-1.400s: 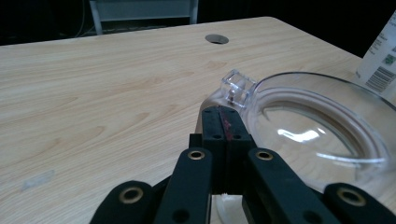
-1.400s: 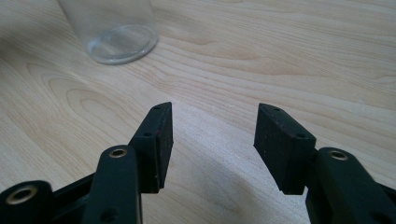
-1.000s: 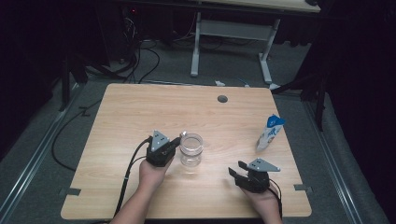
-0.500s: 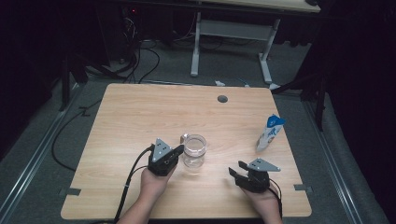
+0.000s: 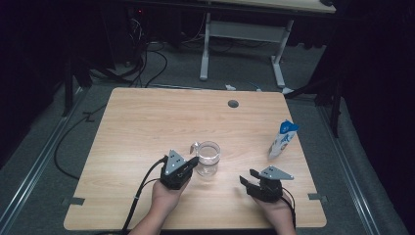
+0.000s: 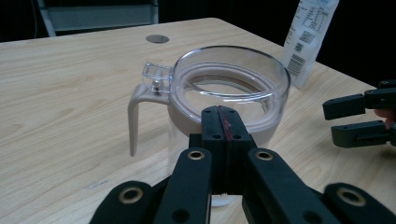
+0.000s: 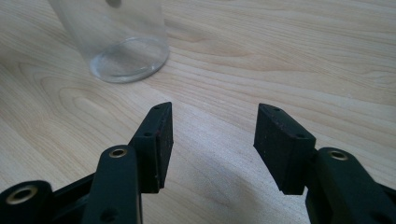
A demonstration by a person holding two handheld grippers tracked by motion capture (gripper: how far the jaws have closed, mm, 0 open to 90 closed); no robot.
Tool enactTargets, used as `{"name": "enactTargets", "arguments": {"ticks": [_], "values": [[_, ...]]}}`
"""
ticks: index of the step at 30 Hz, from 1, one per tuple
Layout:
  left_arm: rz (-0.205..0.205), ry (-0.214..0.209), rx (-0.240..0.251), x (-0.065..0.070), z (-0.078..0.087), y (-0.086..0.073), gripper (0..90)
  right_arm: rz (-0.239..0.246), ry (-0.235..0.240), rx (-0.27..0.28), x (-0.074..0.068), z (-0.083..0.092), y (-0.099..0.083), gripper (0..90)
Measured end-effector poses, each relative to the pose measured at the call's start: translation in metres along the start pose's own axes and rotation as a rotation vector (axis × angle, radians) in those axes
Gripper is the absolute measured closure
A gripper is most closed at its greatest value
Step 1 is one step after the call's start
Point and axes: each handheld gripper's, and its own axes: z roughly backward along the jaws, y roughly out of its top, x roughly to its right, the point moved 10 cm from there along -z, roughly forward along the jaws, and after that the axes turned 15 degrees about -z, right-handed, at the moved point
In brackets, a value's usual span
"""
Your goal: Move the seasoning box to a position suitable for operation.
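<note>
Pitcher [image 5: 209, 157] touches left gripper's [image 5: 192, 161] clenched fingers; right gripper's [image 5: 248, 180] fingers released.

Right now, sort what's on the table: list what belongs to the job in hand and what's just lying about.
In the job:
- clear jug with lid
- left gripper, shut, at the jug's side
- right gripper, open, holding nothing

Lying about:
- blue-and-white packet
- cable hole in the table
</note>
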Motion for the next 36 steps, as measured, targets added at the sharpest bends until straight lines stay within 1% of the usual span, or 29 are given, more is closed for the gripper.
{"name": "enactTargets", "arguments": {"ticks": [3,8,10,14,16,17,18,20,21,23,24,25,26,28,29,30,32,33,34,36], "values": [[-0.005,-0.008,0.0,0.004,-0.002,0.001,90.0,0.001,-0.001,-0.001,0.0,0.0,0.0,47.2],[-0.016,-0.042,-0.002,0.017,-0.008,0.002,90.0,0.0,0.0,0.0,0.0,0.0,0.0,47.2],[-0.022,-0.039,-0.006,0.018,-0.007,0.001,89.4,-0.001,-0.001,0.0,0.0,0.001,0.0,47.1],[-0.005,-0.017,-0.018,0.009,-0.004,-0.006,89.4,-0.002,0.002,0.001,0.001,0.0,0.0,47.4],[0.0,0.002,-0.021,0.003,-0.001,-0.008,89.4,-0.001,0.003,0.001,0.0,0.0,0.0,47.5],[0.0,0.002,-0.021,0.003,-0.001,-0.008,88.1,-0.001,0.003,0.001,0.0,0.0,0.0,47.5],[0.013,0.014,-0.027,-0.002,0.001,-0.009,85.5,-0.005,0.002,0.001,0.0,0.0,0.0,47.9],[0.011,0.039,-0.034,-0.01,0.003,-0.011,82.1,-0.008,-0.001,0.001,0.0,-0.001,0.0,48.1],[0.009,0.068,-0.042,-0.016,0.005,-0.012,79.7,-0.007,0.002,0.003,0.0,-0.001,0.001,48.5],[0.02,0.085,-0.05,-0.024,0.007,-0.014,75.0,-0.007,-0.006,0.007,-0.002,-0.001,0.001,51.1],[0.02,0.085,-0.05,-0.024,0.007,-0.014,70.0,-0.007,-0.006,0.007,-0.002,-0.001,0.001,51.1],[0.016,0.101,-0.067,-0.032,0.009,-0.017,66.5,0.003,-0.003,0.019,-0.005,-0.001,0.003,56.4],[0.026,0.092,-0.083,-0.036,0.009,-0.02,64.8,0.01,-0.003,0.021,-0.006,-0.001,0.004,57.9],[0.032,0.086,-0.086,-0.037,0.009,-0.021,60.5,0.02,-0.001,0.025,-0.008,-0.002,0.006,59.1],[0.027,0.102,-0.091,-0.042,0.011,-0.023,56.1,0.026,-0.006,0.033,-0.011,-0.003,0.01,61.0],[0.015,0.118,-0.095,-0.044,0.011,-0.024,51.9,0.021,-0.005,0.036,-0.012,-0.003,0.012,61.8],[0.017,0.112,-0.102,-0.045,0.01,-0.024,51.2,0.02,0.0,0.04,-0.013,-0.004,0.015,62.9],[0.01,0.108,-0.11,-0.047,0.01,-0.023,51.8,0.024,0.004,0.056,-0.015,-0.006,0.022,63.7],[0.01,0.108,-0.11,-0.047,0.01,-0.023,53.3,0.029,-0.004,0.059,-0.015,-0.007,0.024,63.7],[0.005,0.088,-0.086,-0.048,0.009,-0.018,54.0,0.034,-0.009,0.065,-0.016,-0.01,0.032,64.0]]}}
